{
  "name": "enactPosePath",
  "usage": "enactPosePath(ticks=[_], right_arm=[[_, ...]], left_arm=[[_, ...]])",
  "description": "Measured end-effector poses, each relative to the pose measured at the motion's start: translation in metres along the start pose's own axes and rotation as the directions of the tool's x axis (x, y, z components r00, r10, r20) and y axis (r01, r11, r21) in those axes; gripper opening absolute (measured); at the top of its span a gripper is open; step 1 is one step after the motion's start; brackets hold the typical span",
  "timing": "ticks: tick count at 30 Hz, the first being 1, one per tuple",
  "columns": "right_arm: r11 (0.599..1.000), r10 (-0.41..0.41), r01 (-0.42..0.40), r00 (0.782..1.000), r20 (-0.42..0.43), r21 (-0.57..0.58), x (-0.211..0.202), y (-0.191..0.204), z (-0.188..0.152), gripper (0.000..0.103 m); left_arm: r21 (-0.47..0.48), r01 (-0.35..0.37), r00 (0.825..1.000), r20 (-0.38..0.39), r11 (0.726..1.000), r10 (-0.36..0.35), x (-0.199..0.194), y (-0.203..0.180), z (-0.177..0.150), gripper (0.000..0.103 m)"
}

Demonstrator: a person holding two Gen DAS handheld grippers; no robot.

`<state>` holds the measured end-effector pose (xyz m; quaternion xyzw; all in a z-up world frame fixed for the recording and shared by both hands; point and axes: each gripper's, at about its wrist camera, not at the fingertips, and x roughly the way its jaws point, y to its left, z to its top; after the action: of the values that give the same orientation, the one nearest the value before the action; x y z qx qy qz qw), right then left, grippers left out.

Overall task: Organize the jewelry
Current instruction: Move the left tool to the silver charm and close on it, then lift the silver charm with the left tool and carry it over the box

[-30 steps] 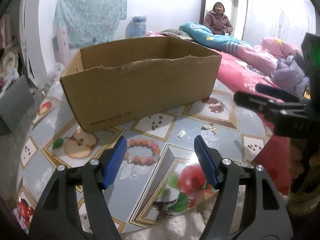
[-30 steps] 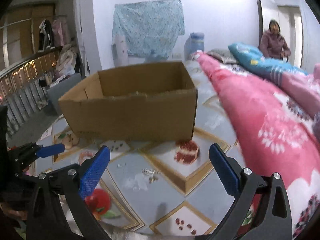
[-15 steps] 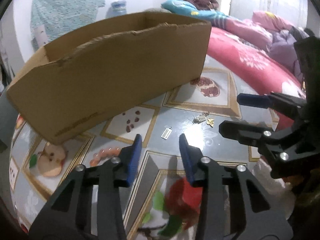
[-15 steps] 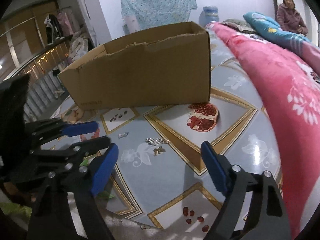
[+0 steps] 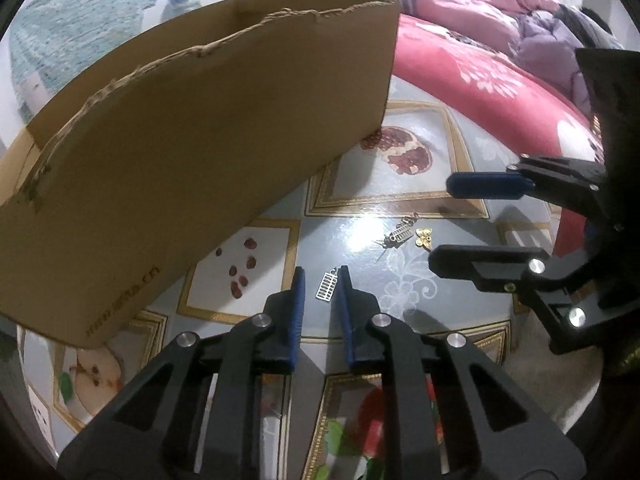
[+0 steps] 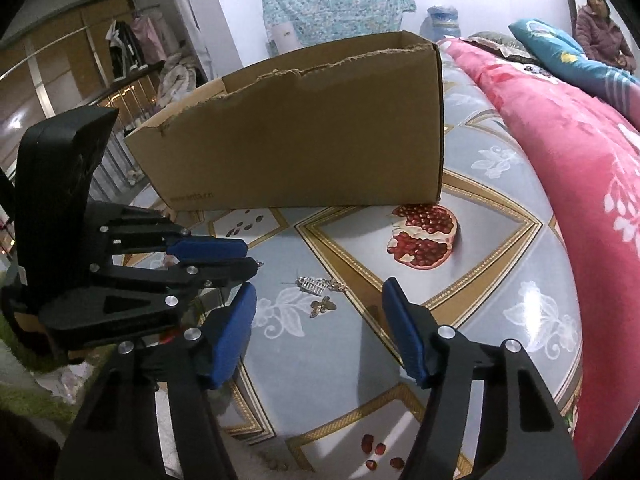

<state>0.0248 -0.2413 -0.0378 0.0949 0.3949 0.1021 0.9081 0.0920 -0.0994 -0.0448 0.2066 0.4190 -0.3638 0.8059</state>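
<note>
A small silver abacus charm (image 5: 326, 287) lies on the fruit-patterned table (image 5: 404, 280), right between the blue fingertips of my left gripper (image 5: 321, 276). Its jaws are closing, with a narrow gap left and the pads not visibly pressing. To the right lie a second silver charm (image 5: 399, 234) and a gold butterfly charm (image 5: 424, 236). In the right wrist view, the silver charm (image 6: 314, 284) and butterfly (image 6: 322, 306) sit between the fingers of my right gripper (image 6: 320, 300). Its jaws stand wide and are closing, touching neither. The left gripper (image 6: 252, 258) is beside it.
An open-topped cardboard box (image 5: 200, 140) stands on the table just behind the charms (image 6: 312, 140). A bed with a pink quilt (image 6: 560, 160) borders the table on the right. A person (image 6: 600, 28) sits at the far end. The right gripper (image 5: 440, 222) crowds the left view's right side.
My left gripper has swung right, away from the pink bead bracelet, and down onto the small silver charm while narrowing. The right gripper has dropped toward the two charms and narrowed.
</note>
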Motion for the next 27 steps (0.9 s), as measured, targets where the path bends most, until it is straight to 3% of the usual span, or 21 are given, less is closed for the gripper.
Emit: enactPosePath(ticks=[2,3,8,14,20,27], right_arm=[[1.000,0.004,-0.004,1.000,-0.003,0.004,0.001,-0.001,0.000,0.061],[1.000,0.005,-0.005,1.000,-0.004,0.006,0.002,-0.001,-0.001,0.060],[1.000,0.006,-0.006,1.000,0.001,0.019,-0.001,-0.003,0.000,0.058],[1.000,-0.007,0.007,1.000,0.007,-0.011,-0.011,0.002,0.000,0.058],[0.998,-0.034,0.032,0.999,-0.031,-0.058,-0.009,0.010,-0.002,0.043],[0.990,-0.086,0.075,0.992,-0.088,-0.121,0.008,0.015,0.000,0.026]], left_arm=[[0.018,0.014,1.000,-0.013,1.000,-0.014,0.001,0.000,0.002,0.010],[0.031,0.020,1.000,-0.020,0.999,-0.020,0.002,-0.001,0.003,0.004],[0.036,0.012,1.000,-0.017,0.999,-0.011,0.002,-0.005,0.005,0.004],[-0.032,-0.003,1.000,0.023,0.999,0.003,-0.005,-0.006,-0.004,0.004],[-0.139,-0.032,0.995,0.087,0.990,0.044,-0.021,-0.001,-0.013,0.004],[-0.202,-0.014,0.993,0.113,0.979,0.037,-0.026,0.005,-0.022,0.004]])
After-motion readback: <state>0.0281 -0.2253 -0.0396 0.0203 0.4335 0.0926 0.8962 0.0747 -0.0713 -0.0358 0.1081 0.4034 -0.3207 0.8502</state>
